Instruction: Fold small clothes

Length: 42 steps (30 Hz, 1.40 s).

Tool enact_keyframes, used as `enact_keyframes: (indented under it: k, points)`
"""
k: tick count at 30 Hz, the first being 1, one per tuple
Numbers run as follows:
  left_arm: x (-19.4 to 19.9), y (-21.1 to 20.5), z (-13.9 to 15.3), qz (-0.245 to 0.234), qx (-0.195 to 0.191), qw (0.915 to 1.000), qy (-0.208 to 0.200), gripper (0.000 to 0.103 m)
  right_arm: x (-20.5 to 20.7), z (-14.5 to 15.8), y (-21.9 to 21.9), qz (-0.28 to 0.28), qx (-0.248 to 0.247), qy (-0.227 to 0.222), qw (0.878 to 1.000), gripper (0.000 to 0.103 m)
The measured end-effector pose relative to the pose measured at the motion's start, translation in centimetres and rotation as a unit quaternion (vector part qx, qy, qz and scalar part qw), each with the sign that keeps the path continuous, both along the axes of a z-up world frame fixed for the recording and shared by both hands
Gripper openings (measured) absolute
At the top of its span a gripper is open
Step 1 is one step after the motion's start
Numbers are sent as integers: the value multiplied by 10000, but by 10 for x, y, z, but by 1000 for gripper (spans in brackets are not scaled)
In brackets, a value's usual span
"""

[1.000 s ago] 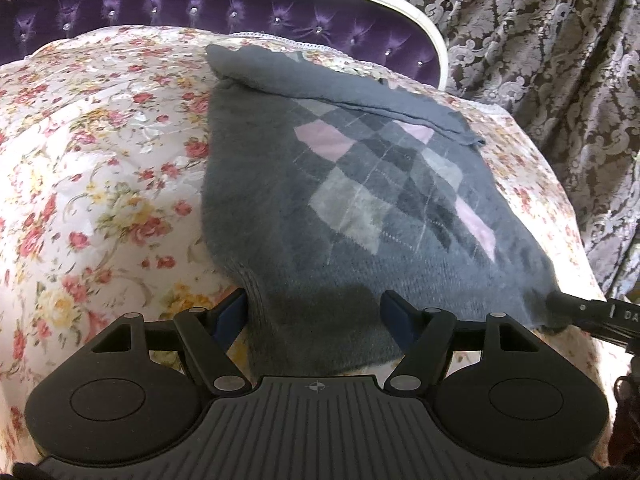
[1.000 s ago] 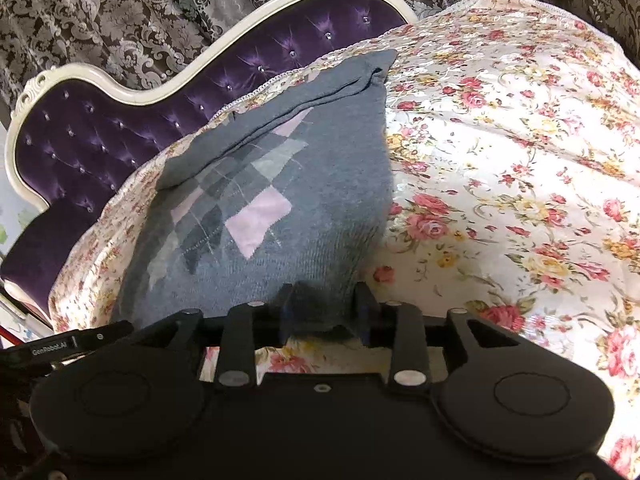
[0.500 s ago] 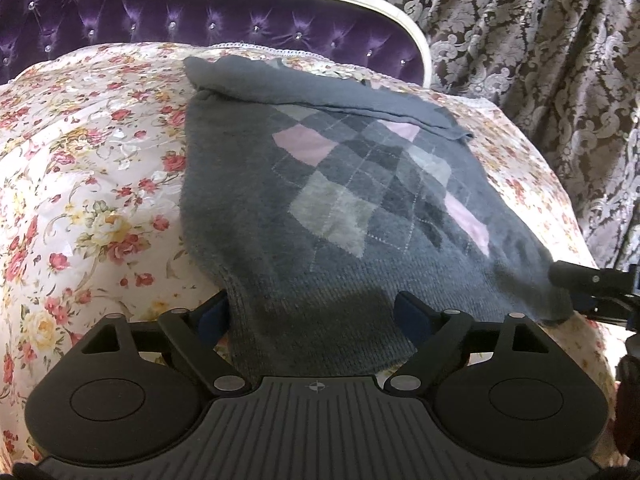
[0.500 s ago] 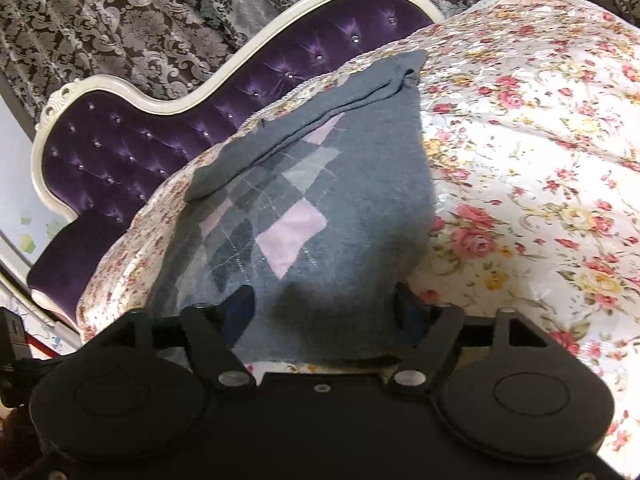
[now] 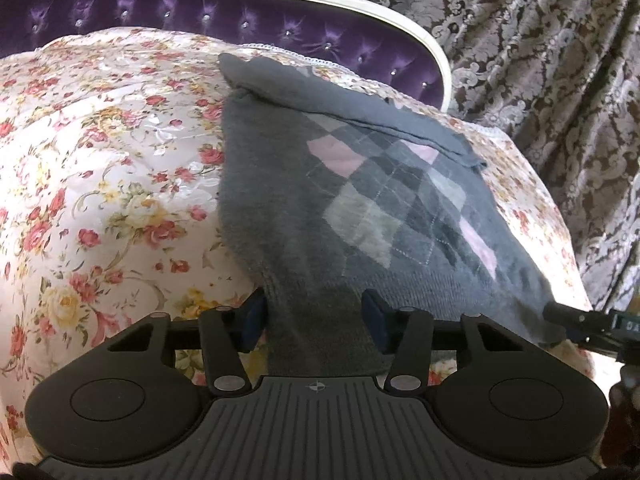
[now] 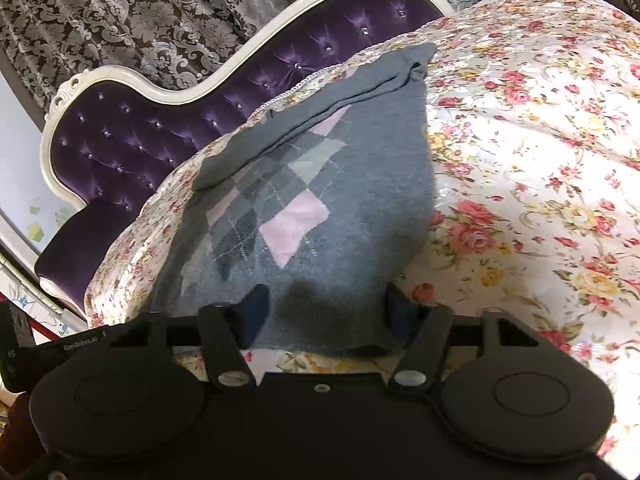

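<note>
While the grey sweater [image 5: 360, 208] lies flat on the flowered bedspread [image 5: 100, 168], stretching lengthwise away toward the headboard [image 5: 280, 28], its near hem sits between the spread-apart fingers of both the left gripper [image 5: 314, 320] and right gripper [image 6: 326, 312].

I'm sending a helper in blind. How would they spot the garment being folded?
Find the purple tufted headboard, then the floral bedspread below it. The grey sweater lies there, the only knit, with pink and grey argyle diamonds.
</note>
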<state>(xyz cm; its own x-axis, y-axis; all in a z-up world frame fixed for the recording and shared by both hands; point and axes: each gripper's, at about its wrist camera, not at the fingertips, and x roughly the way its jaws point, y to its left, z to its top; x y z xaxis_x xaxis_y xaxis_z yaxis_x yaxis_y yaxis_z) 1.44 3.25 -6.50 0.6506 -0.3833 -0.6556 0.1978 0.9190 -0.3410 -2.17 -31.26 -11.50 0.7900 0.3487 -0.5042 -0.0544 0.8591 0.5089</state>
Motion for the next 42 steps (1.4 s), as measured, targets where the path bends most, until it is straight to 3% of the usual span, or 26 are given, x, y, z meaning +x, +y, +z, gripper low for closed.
enact_keyframes:
  k: [6,9,11,15,19,28,35,42]
  points:
    - [-4,6,-1,117,-146,9998,43,43,1,2,4,48,-193,109,9997,45]
    - [-3,9,-3,179,-177,9996,84,23,2,2,5,48,-222,143,9996,33]
    - [-2,12,-5,194,-281,9993,170,4,3,0,5,30,-188,189,9996,18]
    - [-2,17,0,186,-513,9984,116,4,4,1,6,28,-217,192,9996,16]
    - [2,23,25,150,-667,9976,-138,4,3,11,5,91,-82,98,9999,15]
    - [35,24,84,-138,-1004,9931,-595,4,16,67,-5,242,189,-496,9983,14]
    - [85,18,113,-221,-1077,9891,-977,4,58,110,-15,305,359,-974,9941,14]
    - [164,13,122,77,-1170,9862,-1167,4,130,141,-23,216,198,-1453,9890,14]
